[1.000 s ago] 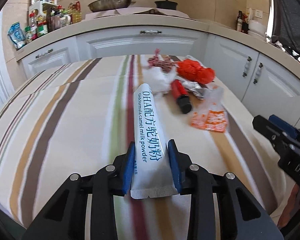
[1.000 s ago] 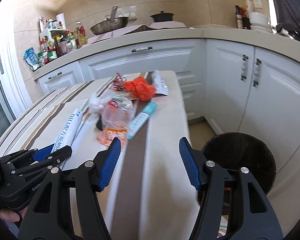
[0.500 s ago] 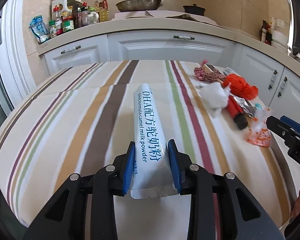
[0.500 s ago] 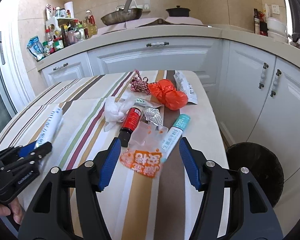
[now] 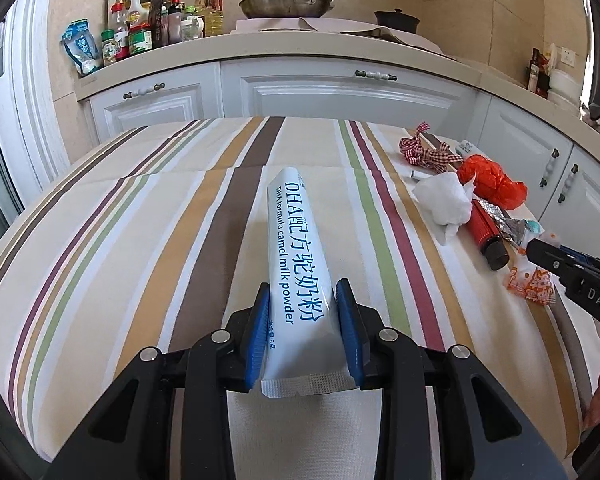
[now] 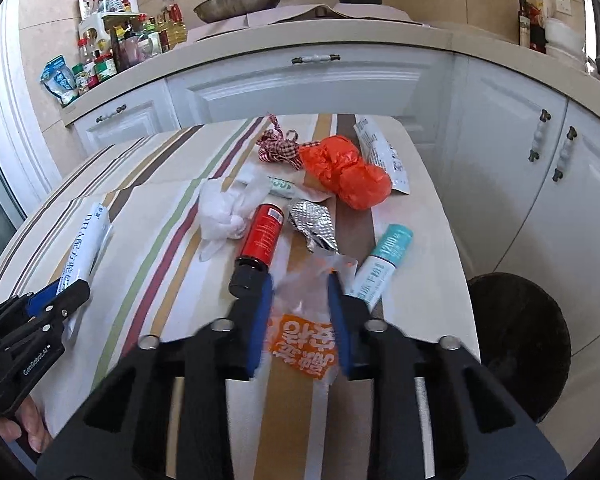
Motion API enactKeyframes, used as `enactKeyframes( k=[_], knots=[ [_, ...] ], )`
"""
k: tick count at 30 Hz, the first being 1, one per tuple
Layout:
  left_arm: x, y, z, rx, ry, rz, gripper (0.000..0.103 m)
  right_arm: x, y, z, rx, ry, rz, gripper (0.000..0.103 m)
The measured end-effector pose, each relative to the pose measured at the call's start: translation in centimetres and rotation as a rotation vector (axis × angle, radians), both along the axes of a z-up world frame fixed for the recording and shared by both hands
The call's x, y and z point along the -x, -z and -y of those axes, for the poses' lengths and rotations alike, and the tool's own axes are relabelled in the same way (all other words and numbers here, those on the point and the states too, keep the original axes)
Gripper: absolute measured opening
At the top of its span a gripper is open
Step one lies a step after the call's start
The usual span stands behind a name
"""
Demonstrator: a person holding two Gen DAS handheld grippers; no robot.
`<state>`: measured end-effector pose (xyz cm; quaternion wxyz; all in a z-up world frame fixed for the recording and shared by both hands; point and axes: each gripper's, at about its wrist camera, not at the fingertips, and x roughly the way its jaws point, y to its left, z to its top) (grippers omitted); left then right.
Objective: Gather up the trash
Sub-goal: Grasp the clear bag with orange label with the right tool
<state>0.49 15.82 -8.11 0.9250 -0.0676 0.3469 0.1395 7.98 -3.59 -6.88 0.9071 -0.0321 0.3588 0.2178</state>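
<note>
On the striped counter (image 6: 148, 184) lie one white tissue wad (image 6: 222, 214), one red bottle (image 6: 262, 236), one foil scrap (image 6: 314, 222), one orange bag (image 6: 346, 174), one checked ribbon (image 6: 280, 148), two white sachets at the far end (one flat (image 6: 380, 156), one partly covered (image 6: 278, 184)), one teal tube (image 6: 386, 258) and one clear orange-print wrapper (image 6: 306, 332); one black bin (image 6: 520, 340) stands on the floor beside it. The left tool (image 5: 302, 312) is part-closed, its blue pads clamped on one milk powder sachet (image 5: 294, 256) sticking forward over the counter. The right tool (image 6: 300, 304) has just been closing, and its blurred pads now pinch the wrapper, near the counter's front edge.
</note>
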Motion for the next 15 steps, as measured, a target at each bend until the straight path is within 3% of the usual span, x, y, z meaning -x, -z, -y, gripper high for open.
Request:
enactKeyframes(
  k=[15],
  knots=[
    [1.2, -1.6, 2.1, -0.016, 0.036, 0.053, 0.033, 3.4, -2.3, 3.0, -0.049, 0.003, 0.099, 0.017]
  ],
)
